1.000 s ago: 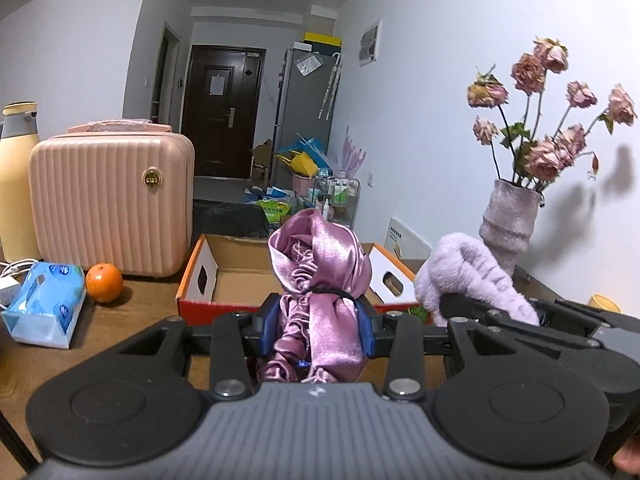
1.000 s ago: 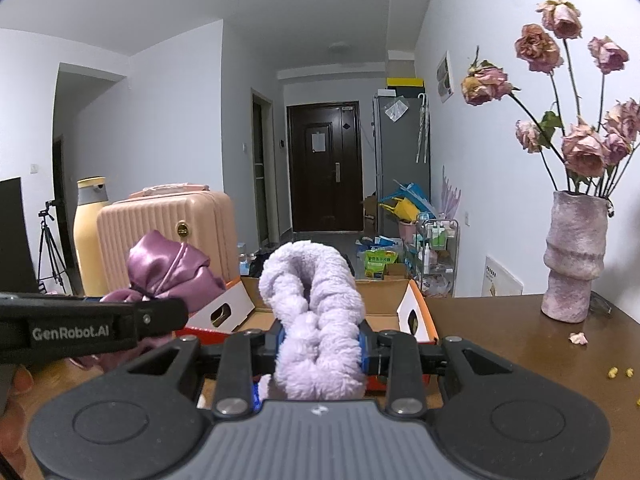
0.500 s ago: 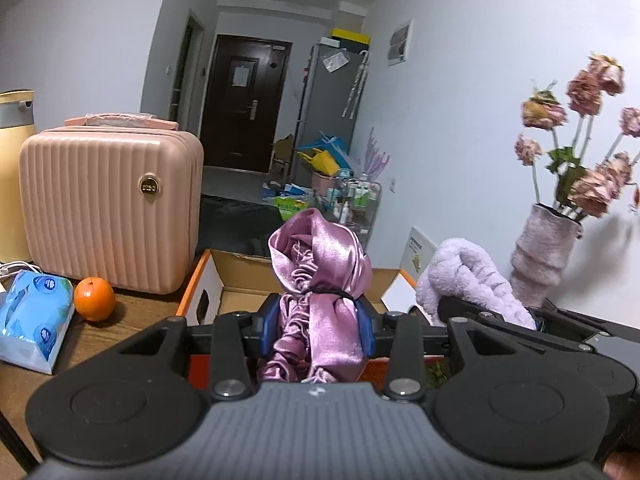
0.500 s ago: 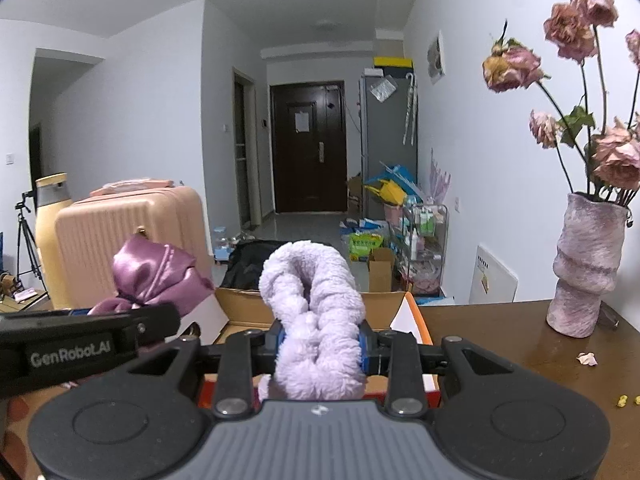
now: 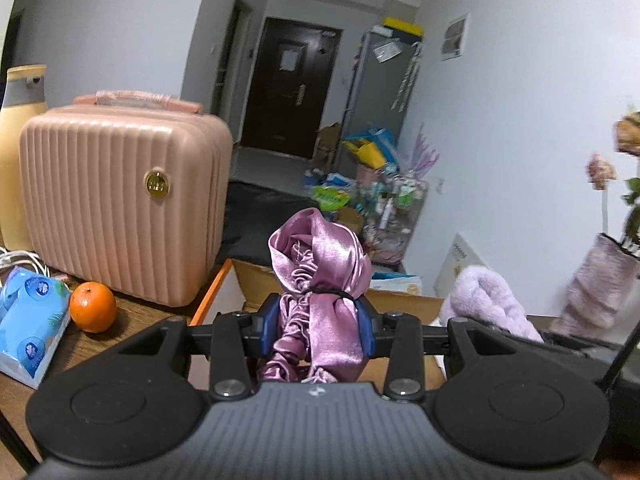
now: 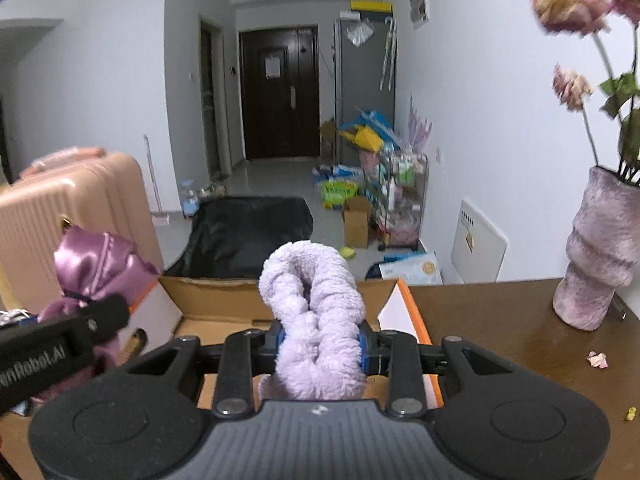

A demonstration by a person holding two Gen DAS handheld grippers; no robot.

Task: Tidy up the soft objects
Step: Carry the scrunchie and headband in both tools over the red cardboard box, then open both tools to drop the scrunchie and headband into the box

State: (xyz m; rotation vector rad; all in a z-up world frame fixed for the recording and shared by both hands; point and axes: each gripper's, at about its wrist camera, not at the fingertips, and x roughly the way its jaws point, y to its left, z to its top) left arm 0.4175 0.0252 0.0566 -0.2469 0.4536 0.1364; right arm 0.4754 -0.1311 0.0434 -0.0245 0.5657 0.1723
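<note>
Satin fills your left gripper (image 5: 318, 330) — the jaws are clamped on a pink-purple satin bundle (image 5: 320, 280), cinched by a dark band, its puffed top standing above the blue pads (image 5: 269, 322). Your right gripper (image 6: 320, 344) is closed tight on a lilac fluffy scrunchie (image 6: 316, 320), which loops up above the jaws and hangs a little below them.

Both soft things sit in front of the open cardboard box (image 6: 224, 308) with orange edges, on the brown worktop (image 6: 500, 340); whether either is over the box's inside cannot be told from these views. In the left wrist view the scrunchie (image 5: 486, 300) shows to the right of the satin.

To your left stand a ribbed pink case (image 5: 120, 204), an orange (image 5: 93, 307) just in front of it, and a blue tissue pack (image 5: 30, 320) beside the orange. To your right — a mauve vase (image 6: 598, 260) with dried roses (image 6: 572, 4), well apart from the box.
</note>
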